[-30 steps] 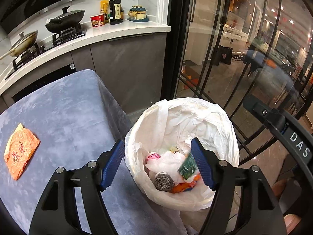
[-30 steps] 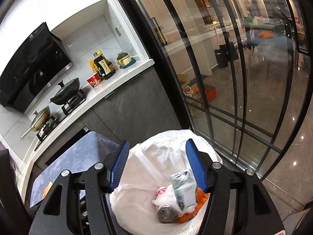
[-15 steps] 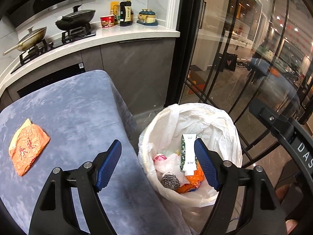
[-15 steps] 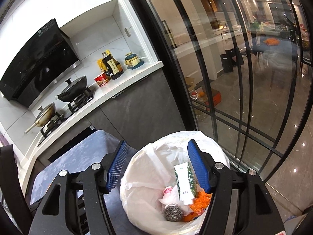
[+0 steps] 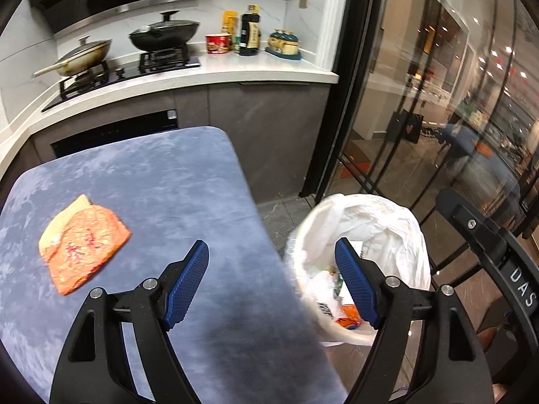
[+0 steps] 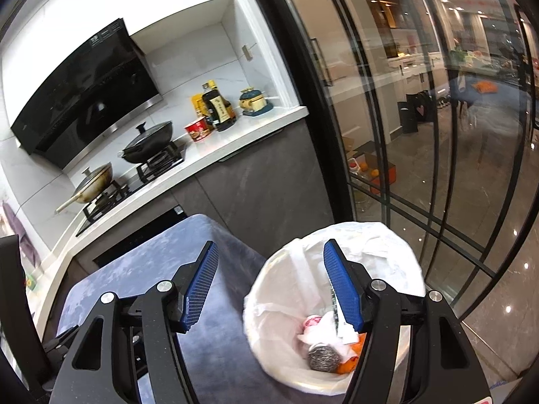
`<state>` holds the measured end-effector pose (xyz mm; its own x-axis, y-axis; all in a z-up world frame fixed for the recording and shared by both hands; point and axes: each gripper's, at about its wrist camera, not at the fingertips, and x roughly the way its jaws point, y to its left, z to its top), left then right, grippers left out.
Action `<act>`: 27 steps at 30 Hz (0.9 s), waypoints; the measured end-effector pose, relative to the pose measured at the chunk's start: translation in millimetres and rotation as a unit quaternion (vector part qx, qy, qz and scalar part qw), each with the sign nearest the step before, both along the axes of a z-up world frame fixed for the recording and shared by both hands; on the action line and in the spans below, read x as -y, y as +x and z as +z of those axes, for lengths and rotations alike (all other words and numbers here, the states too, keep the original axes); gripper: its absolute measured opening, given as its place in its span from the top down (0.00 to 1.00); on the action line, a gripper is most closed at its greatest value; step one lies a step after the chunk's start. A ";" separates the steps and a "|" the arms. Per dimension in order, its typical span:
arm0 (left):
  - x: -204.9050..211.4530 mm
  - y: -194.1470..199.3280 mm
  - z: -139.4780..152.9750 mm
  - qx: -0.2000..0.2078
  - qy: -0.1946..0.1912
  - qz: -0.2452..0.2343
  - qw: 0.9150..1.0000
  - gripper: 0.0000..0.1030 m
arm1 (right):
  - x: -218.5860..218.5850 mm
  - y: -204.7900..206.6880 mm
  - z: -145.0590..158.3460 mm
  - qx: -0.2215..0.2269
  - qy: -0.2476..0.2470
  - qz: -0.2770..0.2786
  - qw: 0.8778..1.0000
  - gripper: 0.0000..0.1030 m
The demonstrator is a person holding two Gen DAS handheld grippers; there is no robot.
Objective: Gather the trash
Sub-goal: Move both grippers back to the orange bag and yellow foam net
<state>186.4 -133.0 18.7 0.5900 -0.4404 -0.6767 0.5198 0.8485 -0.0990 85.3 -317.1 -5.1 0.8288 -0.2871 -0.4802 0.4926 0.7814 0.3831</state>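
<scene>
An orange snack wrapper (image 5: pixel 82 240) lies flat on the blue-grey table (image 5: pixel 161 181) at the left. A bin lined with a white bag (image 5: pixel 367 222) stands on the floor off the table's right edge; it holds trash, with a steel scourer (image 6: pixel 324 357) and a white tube (image 6: pixel 340 320) among it. My left gripper (image 5: pixel 271 281) is open and empty above the table's right edge. My right gripper (image 6: pixel 269 286) is open and empty, above the gap between table and bin (image 6: pixel 279 286).
A kitchen counter (image 5: pixel 235 67) with a hob, two pans, bottles and a red cup runs behind the table. Black-framed glass doors (image 5: pixel 421 118) stand right of the bin. The right gripper's arm (image 5: pixel 488 245) shows at the right of the left wrist view.
A green-and-white tube fell into the bin and came to rest there. Both grippers, open throughout, have swung left from over the bin toward the table.
</scene>
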 end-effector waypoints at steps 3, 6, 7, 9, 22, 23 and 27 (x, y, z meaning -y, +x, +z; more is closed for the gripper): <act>-22.5 6.5 3.1 0.000 -0.005 0.019 1.000 0.26 | -16.6 7.3 2.5 -0.001 -0.003 0.015 1.000 0.39; -46.5 12.2 5.5 0.005 -0.008 0.040 0.999 0.22 | -38.1 18.8 3.5 -0.005 -0.007 0.034 0.999 0.39; -58.2 15.5 6.1 0.007 -0.007 0.049 0.999 0.22 | -45.8 22.8 3.8 -0.006 -0.008 0.041 0.999 0.39; -80.9 22.5 6.1 0.006 -0.009 0.068 0.998 0.22 | -63.4 32.3 3.7 -0.009 -0.010 0.058 0.998 0.39; -235.3 65.0 -9.8 -0.013 -0.007 0.190 0.982 0.22 | -190.3 98.0 -15.9 -0.042 -0.009 0.163 0.986 0.34; -244.4 66.1 -11.8 -0.015 -0.007 0.196 0.980 0.22 | -201.6 103.9 -18.9 -0.044 -0.008 0.171 0.984 0.33; -285.6 76.5 -21.8 -0.023 -0.006 0.225 0.974 0.21 | -237.2 123.3 -29.8 -0.056 -0.008 0.192 0.980 0.28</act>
<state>262.9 152.6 -3.1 0.6943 -0.1512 -0.7036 0.0896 0.9882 -0.1240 208.7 -80.0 -34.9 0.8195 0.0270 -0.5725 0.2000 0.9226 0.3298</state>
